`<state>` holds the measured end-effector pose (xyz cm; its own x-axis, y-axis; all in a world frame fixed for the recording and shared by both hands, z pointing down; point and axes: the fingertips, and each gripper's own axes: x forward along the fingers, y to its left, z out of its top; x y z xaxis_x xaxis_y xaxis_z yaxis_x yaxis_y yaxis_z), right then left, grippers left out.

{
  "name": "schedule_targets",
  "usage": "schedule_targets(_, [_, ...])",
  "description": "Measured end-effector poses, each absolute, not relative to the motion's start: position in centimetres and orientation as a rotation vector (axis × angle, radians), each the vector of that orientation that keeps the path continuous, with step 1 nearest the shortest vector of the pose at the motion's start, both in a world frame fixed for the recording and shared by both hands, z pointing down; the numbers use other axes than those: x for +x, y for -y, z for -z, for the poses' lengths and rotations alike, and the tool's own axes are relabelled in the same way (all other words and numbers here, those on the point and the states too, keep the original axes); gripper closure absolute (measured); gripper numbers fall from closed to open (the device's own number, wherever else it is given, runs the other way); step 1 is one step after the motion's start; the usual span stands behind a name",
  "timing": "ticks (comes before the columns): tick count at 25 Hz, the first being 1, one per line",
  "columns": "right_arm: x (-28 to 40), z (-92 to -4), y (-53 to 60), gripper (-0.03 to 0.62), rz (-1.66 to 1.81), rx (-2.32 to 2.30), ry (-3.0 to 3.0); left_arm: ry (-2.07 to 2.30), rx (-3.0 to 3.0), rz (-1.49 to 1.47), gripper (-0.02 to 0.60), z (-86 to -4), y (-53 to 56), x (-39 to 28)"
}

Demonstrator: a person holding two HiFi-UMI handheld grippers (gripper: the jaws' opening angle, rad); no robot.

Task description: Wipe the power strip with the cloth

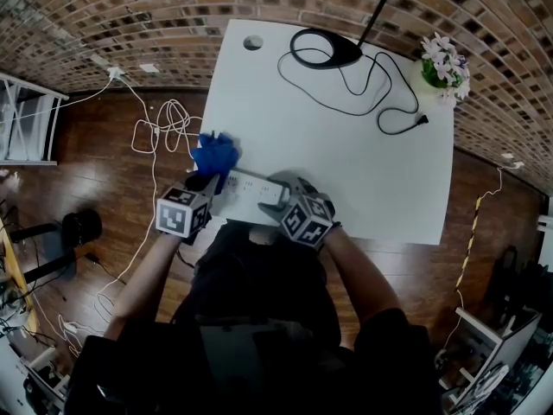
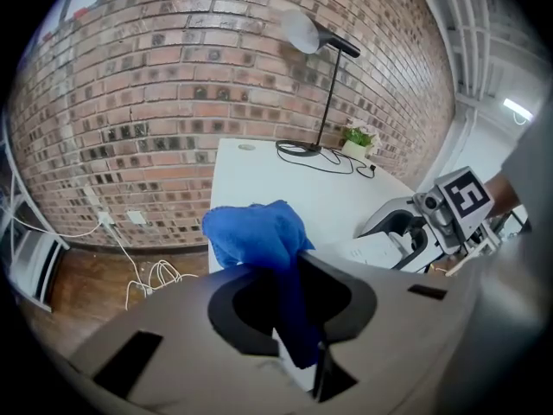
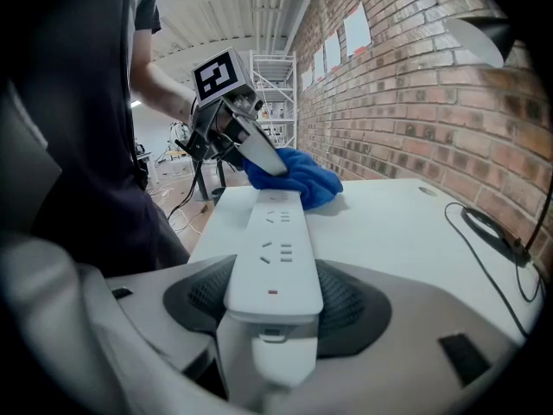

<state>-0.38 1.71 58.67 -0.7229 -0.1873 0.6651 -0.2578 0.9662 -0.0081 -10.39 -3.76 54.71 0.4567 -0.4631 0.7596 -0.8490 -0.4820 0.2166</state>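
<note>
The power strip point(image 1: 256, 188) lies flat on the white bench point(image 1: 363, 171), along its near edge, at about 7 o'clock of the top in the head view. The right tool point(image 1: 278, 200) grips the strip's right end: in the right gripper view the strip point(image 3: 275, 249) runs away between the two dark pads, which press on its sides.

At the strip's other end, about 10 o'clock from its middle, the blue cloth point(image 1: 214, 154) sits bunched against it. The left tool point(image 1: 210, 182) is clamped on the cloth. In the left gripper view its jaws are nearly together, with a fold of cloth point(image 2: 259, 236) pinched between them and the rest bulging ahead.

At 1 o'clock from the strip stands a black lamp point(image 1: 324, 48), its cord point(image 1: 380, 93) looping over the bench. Potted flowers point(image 1: 443, 61) stand at 2 o'clock, in the far corner. White cables point(image 1: 160, 128) lie on the wooden floor point(image 1: 104, 171) at 10 o'clock.
</note>
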Motion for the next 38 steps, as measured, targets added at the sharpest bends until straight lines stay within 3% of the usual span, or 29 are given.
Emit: schedule_targets(38, [-0.5, -58.6, -1.8, 0.319, -0.118, 0.319, 2.404, 0.690, 2.247, -0.949, 0.525, -56.0, -0.2, 0.6])
